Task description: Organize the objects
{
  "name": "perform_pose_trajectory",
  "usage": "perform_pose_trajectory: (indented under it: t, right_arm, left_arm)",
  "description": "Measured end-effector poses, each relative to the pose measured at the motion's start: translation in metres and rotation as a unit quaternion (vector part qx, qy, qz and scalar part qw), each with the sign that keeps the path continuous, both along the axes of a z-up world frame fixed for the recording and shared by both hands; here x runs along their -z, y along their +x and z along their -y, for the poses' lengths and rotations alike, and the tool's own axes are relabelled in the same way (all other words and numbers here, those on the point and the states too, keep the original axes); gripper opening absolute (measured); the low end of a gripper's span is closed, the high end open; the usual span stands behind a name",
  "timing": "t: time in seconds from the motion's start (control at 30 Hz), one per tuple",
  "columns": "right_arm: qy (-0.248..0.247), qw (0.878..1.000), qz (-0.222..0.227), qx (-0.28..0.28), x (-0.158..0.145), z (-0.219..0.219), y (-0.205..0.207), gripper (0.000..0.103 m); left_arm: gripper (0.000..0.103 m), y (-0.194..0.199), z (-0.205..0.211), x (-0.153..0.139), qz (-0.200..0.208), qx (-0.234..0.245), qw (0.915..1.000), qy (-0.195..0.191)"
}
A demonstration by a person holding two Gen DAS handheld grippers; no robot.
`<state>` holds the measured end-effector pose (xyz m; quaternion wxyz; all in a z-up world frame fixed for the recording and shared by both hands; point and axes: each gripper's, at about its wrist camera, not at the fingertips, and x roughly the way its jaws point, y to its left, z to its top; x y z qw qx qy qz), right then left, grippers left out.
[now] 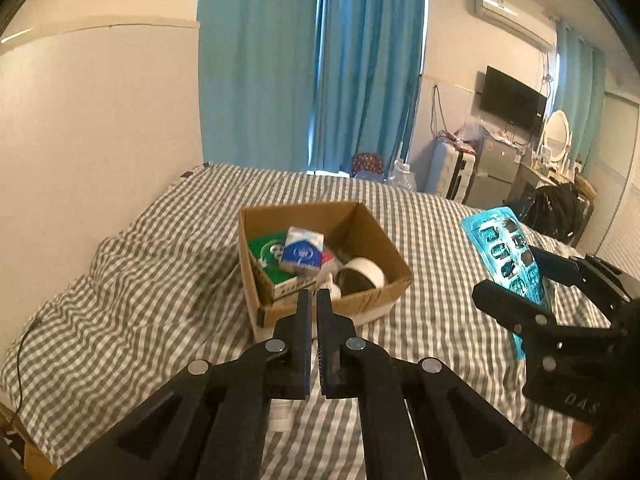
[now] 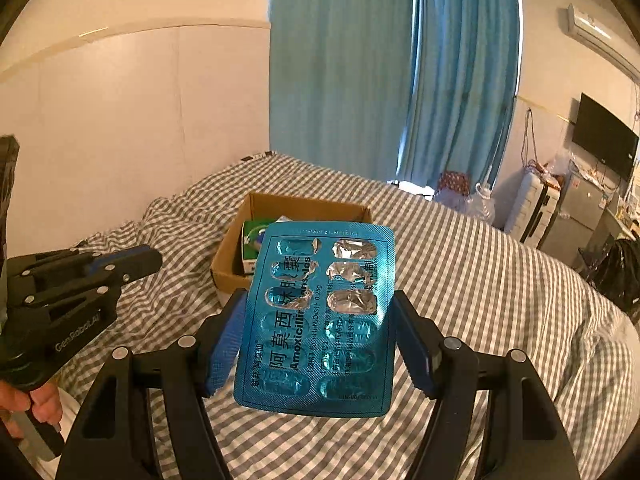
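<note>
My right gripper (image 2: 320, 304) is shut on a blue amoxicillin blister pack (image 2: 320, 320), held by its side edges above the bed, in front of the cardboard box (image 2: 232, 264). In the left wrist view the pack (image 1: 506, 256) and the right gripper (image 1: 516, 276) hang at the right of the box (image 1: 376, 300). The box holds a green carton (image 1: 268, 256), a blue and white carton (image 1: 302, 252) and a tape roll (image 1: 366, 272). My left gripper (image 1: 314, 294) is shut and empty, just in front of the box's near wall.
The box stands on a bed with a grey checked cover (image 1: 140, 280). A white wall (image 1: 100, 120) runs along the bed's left side. Blue curtains (image 1: 320, 72) hang behind. A suitcase (image 1: 452, 172), a desk and a TV (image 1: 512, 100) stand at the far right.
</note>
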<state>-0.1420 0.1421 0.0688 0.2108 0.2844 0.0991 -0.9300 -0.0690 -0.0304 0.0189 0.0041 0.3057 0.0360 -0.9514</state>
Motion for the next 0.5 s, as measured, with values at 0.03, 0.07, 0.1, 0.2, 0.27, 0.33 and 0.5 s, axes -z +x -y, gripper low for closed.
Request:
perform_pose_trajectory:
  t: [0.03,0.07,0.1,0.2,0.27,0.33,0.5]
  right_arm:
    - [0.002,1.000,-0.002,0.000,-0.002,0.000,-0.002,0.070]
    - [0.003,1.000,-0.005,0.000,-0.004,0.000,-0.004,0.070]
    - [0.004,1.000,-0.006,0.001,-0.007,0.000,-0.007,0.070]
    - [0.004,1.000,-0.012,0.002,-0.013,0.001,-0.018,0.070]
    - [0.003,1.000,-0.013,0.003,-0.016,0.001,-0.024,0.070]
    - [0.004,1.000,-0.011,0.002,-0.018,0.005,-0.036,0.070]
    - [0.002,1.000,-0.011,0.000,-0.018,0.023,-0.081,0.070]
  left_arm:
    - [0.002,-0.004,-0.001,-0.002,-0.001,0.001,1.0000,0.001]
    - [0.002,-0.008,-0.002,-0.004,-0.003,0.004,1.0000,0.002]
    - [0.002,-0.013,-0.002,-0.005,-0.004,0.006,1.0000,0.002]
    - [0.002,-0.028,-0.001,-0.008,-0.004,0.012,0.9999,0.001]
    - [0.002,-0.040,0.003,-0.007,-0.002,0.011,0.9999,-0.002]
    - [0.003,-0.055,0.006,-0.005,0.002,0.012,0.9999,-0.007]
    - [0.002,-0.098,0.014,0.007,0.019,0.004,0.9994,-0.028]
